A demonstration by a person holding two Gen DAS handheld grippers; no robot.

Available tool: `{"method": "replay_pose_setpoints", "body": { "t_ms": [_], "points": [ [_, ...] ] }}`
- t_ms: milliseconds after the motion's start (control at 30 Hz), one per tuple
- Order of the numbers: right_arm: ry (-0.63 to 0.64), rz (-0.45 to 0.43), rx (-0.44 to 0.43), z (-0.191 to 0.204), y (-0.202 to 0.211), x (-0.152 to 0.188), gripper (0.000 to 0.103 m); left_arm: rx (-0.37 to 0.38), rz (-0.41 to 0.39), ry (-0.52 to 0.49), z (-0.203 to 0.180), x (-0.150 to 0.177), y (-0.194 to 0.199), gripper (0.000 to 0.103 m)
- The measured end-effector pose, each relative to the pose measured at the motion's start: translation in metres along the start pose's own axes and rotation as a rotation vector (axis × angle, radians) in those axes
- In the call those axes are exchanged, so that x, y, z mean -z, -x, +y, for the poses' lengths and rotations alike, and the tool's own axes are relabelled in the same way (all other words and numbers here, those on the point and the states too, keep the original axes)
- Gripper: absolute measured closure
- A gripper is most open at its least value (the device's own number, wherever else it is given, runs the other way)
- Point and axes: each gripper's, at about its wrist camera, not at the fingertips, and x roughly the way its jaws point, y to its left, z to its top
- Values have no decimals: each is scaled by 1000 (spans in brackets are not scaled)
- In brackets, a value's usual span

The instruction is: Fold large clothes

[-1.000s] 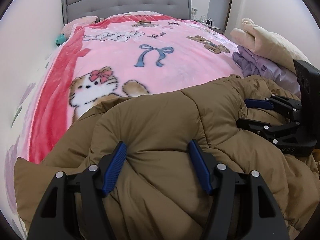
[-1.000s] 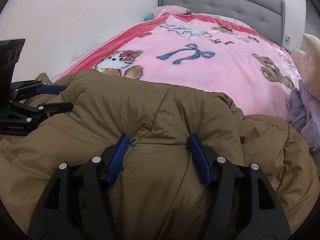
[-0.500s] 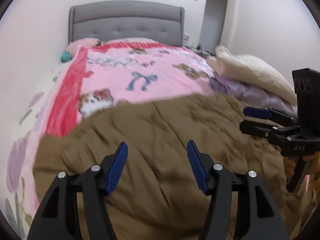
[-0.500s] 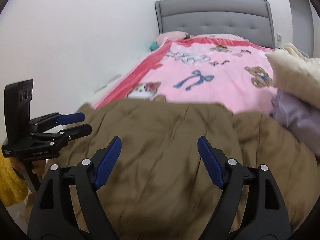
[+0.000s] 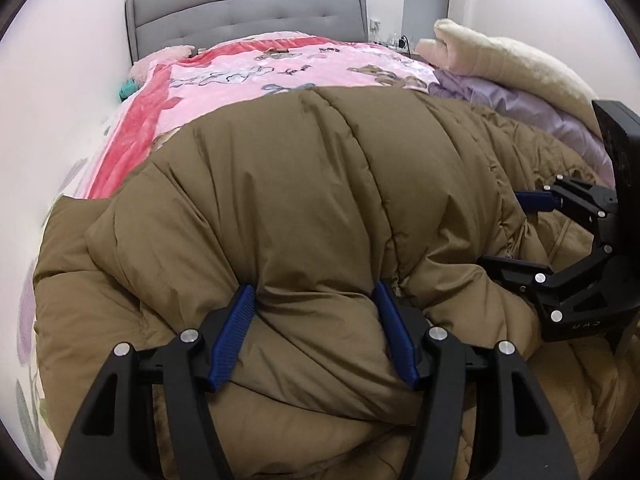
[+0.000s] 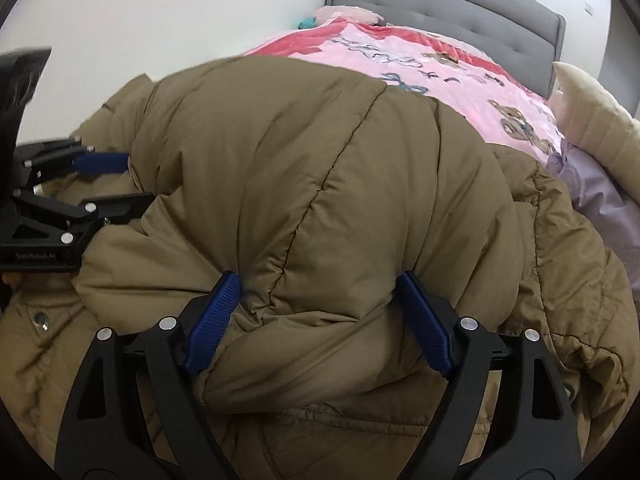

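Two black grippers with blue ribbed pads work side by side on one large brown quilted puffer jacket [image 5: 304, 184], which lies across the near end of a bed covered with a pink blanket with cartoon animals and bows [image 5: 248, 76]. The left gripper [image 5: 316, 332] has a thick roll of the jacket between its pads, and both pads press into the fabric, so it grips the jacket. The right gripper [image 6: 320, 320] also has a puffy roll of the jacket between its pads, but its jaws are opening; the pads seem to touch the fabric only lightly, so it probably releases its hold. The jacket forms a high, rounded mound with a lower layer under it, which suggests that one part is already folded over another. A snap button [image 6: 41, 320] shows on the lower layer at the left in the right wrist view. The fold looks loose and not flat, so the task seems to be about in the middle: pressing down the bulge, tucking any loose parts and one more fold are probably left. Beside the jacket, on the right, lie a lilac shiny garment [image 5: 520, 108] and a cream fluffy blanket [image 5: 508, 56], near a grey padded headboard [image 5: 248, 12].
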Motion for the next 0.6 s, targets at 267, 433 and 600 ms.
{"method": "replay_pose_setpoints", "body": {
  "t_ms": [267,433,600],
  "points": [
    [-21,-13,20,-3,-9,5,20,-94,-1,-56,-16,4,-6,40],
    [-87,-51,14,-12,10,5,19,-158,14,-38,-31,-9,15,36],
    [-363,-160,-25,-52,60,15,19,-126,-131,-25,-62,-20,61,25]
  ]
}}
